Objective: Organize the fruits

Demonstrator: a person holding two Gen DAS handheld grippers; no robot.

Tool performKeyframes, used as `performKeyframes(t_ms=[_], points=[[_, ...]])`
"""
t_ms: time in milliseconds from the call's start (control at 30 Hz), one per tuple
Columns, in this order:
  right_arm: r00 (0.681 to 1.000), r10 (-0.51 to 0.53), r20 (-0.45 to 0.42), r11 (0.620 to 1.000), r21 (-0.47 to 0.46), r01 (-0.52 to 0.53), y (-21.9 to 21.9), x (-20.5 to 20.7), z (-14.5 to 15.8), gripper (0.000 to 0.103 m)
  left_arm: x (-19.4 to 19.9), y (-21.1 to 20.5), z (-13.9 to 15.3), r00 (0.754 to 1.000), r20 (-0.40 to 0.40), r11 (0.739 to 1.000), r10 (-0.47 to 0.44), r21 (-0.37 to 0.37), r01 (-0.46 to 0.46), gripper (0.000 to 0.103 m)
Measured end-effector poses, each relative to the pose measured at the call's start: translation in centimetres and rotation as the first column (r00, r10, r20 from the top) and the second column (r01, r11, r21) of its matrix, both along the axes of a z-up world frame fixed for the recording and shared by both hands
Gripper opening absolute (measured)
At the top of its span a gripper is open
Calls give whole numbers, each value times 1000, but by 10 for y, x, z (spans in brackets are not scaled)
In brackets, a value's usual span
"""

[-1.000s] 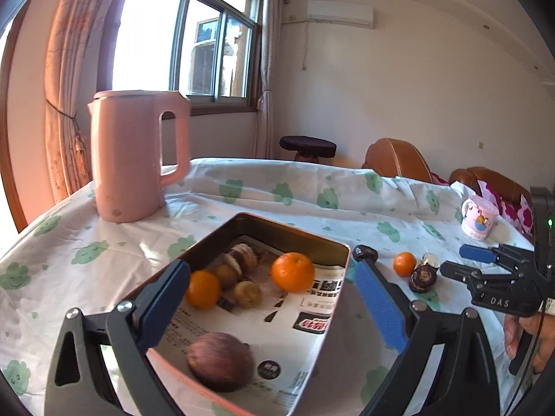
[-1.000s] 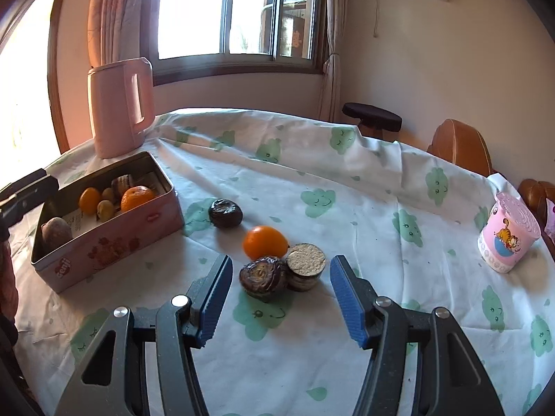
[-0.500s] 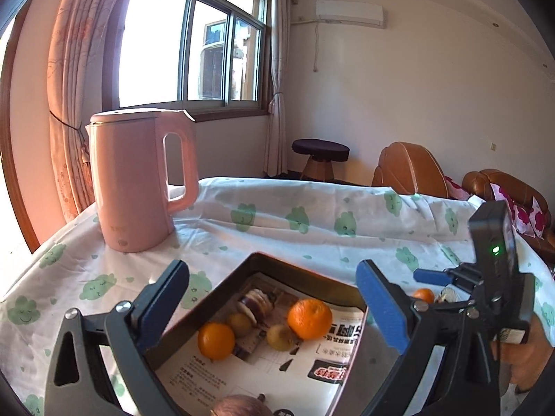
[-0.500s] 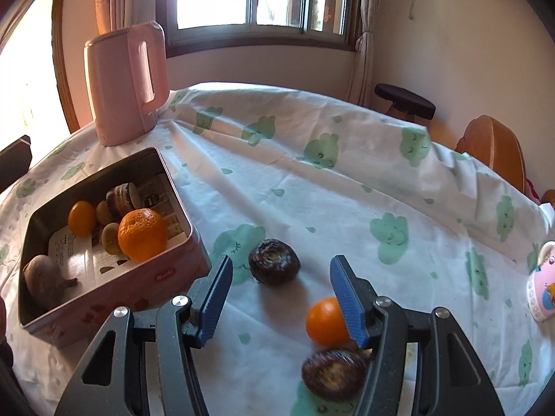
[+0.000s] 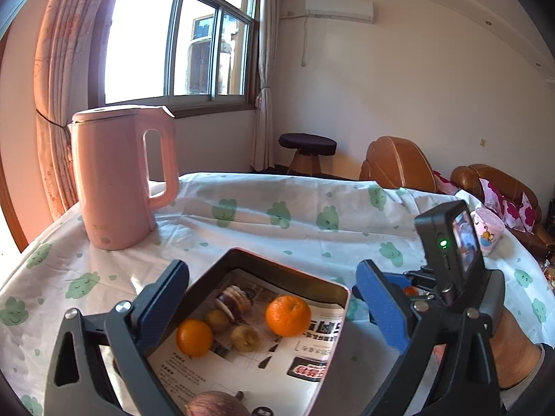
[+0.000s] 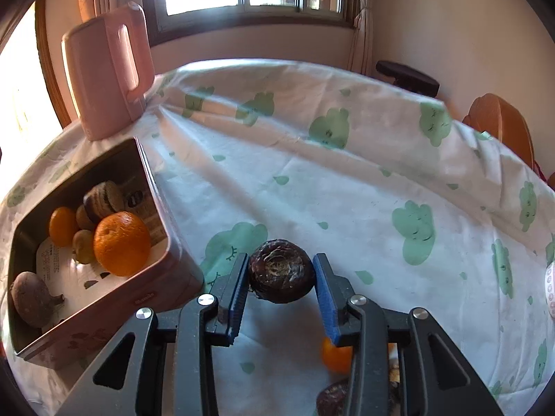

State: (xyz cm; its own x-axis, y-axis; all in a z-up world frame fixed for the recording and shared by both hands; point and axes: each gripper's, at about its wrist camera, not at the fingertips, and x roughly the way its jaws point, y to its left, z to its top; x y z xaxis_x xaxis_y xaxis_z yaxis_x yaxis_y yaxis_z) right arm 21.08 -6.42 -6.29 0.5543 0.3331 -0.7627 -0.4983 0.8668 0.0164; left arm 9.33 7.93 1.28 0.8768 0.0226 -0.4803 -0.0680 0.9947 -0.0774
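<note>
dark fruit between right gripper jaws, closing

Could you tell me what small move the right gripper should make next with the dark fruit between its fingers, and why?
Probably finish closing, then lift a little. The right gripper has its jaws closing around the dark round fruit, which sits on the tablecloth with the blue pads at both sides. The tin box holding the other fruits lies just to its left, so a short lift should clear the wall.
</note>
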Motion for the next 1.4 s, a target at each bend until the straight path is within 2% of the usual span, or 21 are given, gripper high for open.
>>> performKeyframes(t_ms=[133,267,533,733,800,967,1100,1233,1300,1400], points=[[996,-30,79,999,40,27,-27,-24,24,39,-1,-22,-3,999,-11,999,-43,5,43,99],[976,-139,167,990,46,133,-73,-45,40,39,5,-59,-13,993,-47,994,-109,20,110,99],[935,-319,155,947,86,309,-145,-43,29,39,31,-121,-39,962,-159,975,-220,4,223,98],[925,-343,165,938,106,329,-161,-46,24,39,50,-154,-60,921,-259,955,-291,-30,294,91],[926,-342,162,938,118,326,-164,-46,23,39,54,-160,-66,906,-287,950,-310,-45,310,85],[928,-339,154,938,137,320,-169,-48,22,39,63,-168,-77,881,-338,942,-332,-69,328,78],[934,-326,146,942,136,307,-165,-47,19,39,70,-173,-86,861,-370,935,-349,-72,348,65],[937,-318,145,946,115,303,-161,-46,15,39,74,-170,-88,855,-371,931,-363,-107,349,54],[939,-314,143,947,114,299,-161,-46,14,39,74,-168,-88,852,-369,928,-370,-116,353,43],[940,-311,138,947,126,295,-162,-46,14,39,74,-165,-88,848,-362,922,-387,-139,361,43]])
